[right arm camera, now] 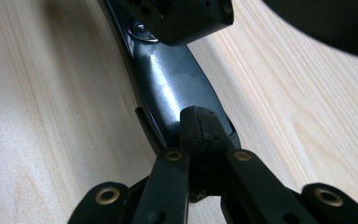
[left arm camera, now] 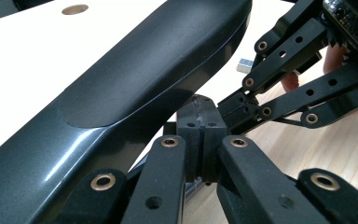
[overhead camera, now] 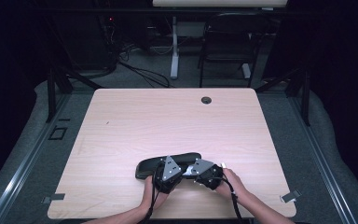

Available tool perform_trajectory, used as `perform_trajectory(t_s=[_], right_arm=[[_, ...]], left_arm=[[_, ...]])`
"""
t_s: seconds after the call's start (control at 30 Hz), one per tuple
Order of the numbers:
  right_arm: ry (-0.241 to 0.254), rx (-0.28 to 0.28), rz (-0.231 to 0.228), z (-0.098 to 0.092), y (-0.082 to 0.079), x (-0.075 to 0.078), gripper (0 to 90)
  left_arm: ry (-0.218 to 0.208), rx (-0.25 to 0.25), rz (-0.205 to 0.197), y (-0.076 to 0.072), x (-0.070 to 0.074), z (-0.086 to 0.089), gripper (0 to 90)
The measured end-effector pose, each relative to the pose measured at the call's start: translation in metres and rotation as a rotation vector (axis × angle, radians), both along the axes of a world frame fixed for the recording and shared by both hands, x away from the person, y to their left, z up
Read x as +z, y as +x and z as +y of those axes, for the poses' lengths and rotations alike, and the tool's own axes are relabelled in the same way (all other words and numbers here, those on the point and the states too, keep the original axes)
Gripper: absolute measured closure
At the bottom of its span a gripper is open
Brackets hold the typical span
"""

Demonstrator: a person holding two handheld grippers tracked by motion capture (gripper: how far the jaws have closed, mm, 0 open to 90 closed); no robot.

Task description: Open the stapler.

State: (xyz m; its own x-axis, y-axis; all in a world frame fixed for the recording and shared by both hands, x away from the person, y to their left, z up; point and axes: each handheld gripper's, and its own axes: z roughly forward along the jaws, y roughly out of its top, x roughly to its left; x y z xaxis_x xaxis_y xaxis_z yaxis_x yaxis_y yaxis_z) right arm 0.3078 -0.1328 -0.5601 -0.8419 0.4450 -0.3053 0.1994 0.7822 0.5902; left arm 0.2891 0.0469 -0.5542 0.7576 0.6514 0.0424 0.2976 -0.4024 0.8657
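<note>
A: Where does the long black part [overhead camera: 168, 164] lie?

B: On the wooden table [overhead camera: 121, 121], just past both grippers. From the left gripper [left arm camera: 200, 133] it runs up and off to the left, its glossy curved body close above the fingertips. From the right gripper [right arm camera: 200, 135] it stretches straight ahead, away from the tips, with a screw head [right arm camera: 142, 29] at its far end.

A: And the jaws?

B: Both pairs are pressed together, pad against pad. The left pair sits right under the part's edge (whether it pinches a thin lip there, I cannot tell). The right pair rests against the near end of the part; a grip on it I cannot make out either.

A: How do the two grippers stand to each other?

B: Close together; the right gripper's black linkage nearly meets the left gripper's tips from the right.
</note>
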Motion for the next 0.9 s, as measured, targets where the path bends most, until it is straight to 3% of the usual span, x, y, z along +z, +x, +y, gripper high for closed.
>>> perform_trajectory(t_s=[0.2, 0.23, 0.33, 0.83, 0.9], right_arm=[[0.001, 0.000, 0.000, 0.000, 0.000, 0.000, 90.0], [0.023, -0.010, -0.006, 0.001, -0.001, -0.002, 90.0], [0.001, -0.002, -0.003, 0.000, 0.000, 0.000, 90.0], [0.000, -0.007, -0.005, 0.000, 0.000, 0.000, 90.0], [0.002, -0.006, -0.006, 0.000, 0.000, 0.000, 90.0]], left_arm=[[0.000, -0.008, -0.007, 0.000, 0.002, 0.000, 90.0], [-0.005, -0.006, -0.009, 0.000, 0.003, 0.000, 90.0], [-0.007, -0.005, -0.013, -0.001, 0.005, 0.000, 90.0], [-0.044, 0.000, -0.044, 0.000, 0.016, 0.003, 90.0], [-0.055, 0.006, -0.033, 0.000, 0.017, 0.003, 90.0]])
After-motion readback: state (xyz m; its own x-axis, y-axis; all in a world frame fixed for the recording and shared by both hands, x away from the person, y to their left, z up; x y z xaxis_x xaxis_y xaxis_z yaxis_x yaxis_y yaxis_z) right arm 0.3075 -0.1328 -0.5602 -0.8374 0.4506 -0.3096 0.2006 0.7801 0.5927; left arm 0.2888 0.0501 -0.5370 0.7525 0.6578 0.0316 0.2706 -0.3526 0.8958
